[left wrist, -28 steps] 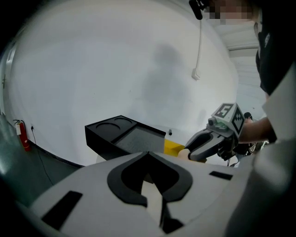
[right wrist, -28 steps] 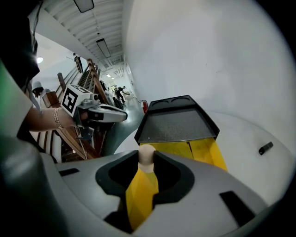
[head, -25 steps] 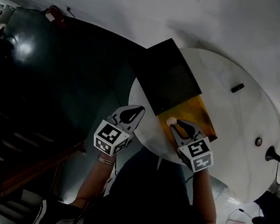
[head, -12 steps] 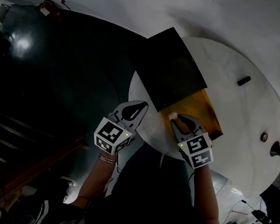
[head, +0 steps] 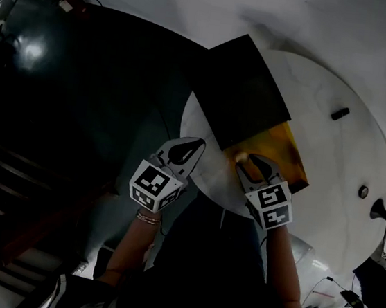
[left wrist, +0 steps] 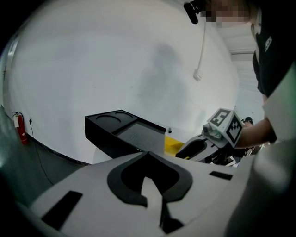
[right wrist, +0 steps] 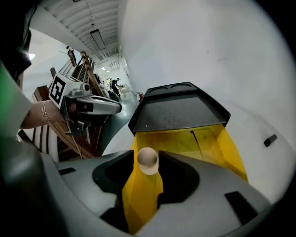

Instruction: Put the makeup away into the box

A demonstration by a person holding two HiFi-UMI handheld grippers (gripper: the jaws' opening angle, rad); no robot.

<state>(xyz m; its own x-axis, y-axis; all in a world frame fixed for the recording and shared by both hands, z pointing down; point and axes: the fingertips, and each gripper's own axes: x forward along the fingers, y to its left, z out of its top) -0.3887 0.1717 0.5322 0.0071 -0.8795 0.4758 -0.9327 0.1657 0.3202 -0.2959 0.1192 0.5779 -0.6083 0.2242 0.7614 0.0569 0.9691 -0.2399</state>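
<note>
White and round, the surface (head: 343, 182) fills the right of the head view. Low at centre, the right hand-held gripper (head: 251, 161) hangs over the open yellow-lined box (right wrist: 185, 141). Its jaws have just been opening, and a small cream round-topped makeup piece (right wrist: 148, 159) sits between their tips (above the yellow floor). Just beyond, toward upper centre, is the box's flat black lid (right wrist: 178, 113). At lower centre-left, the left hand-held gripper (head: 192, 147) is clenched on nothing.

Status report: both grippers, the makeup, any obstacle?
Left gripper shut, empty. Right gripper jaws just opening, small beige makeup piece between them, over the open yellow box. Nothing in the way.
</note>
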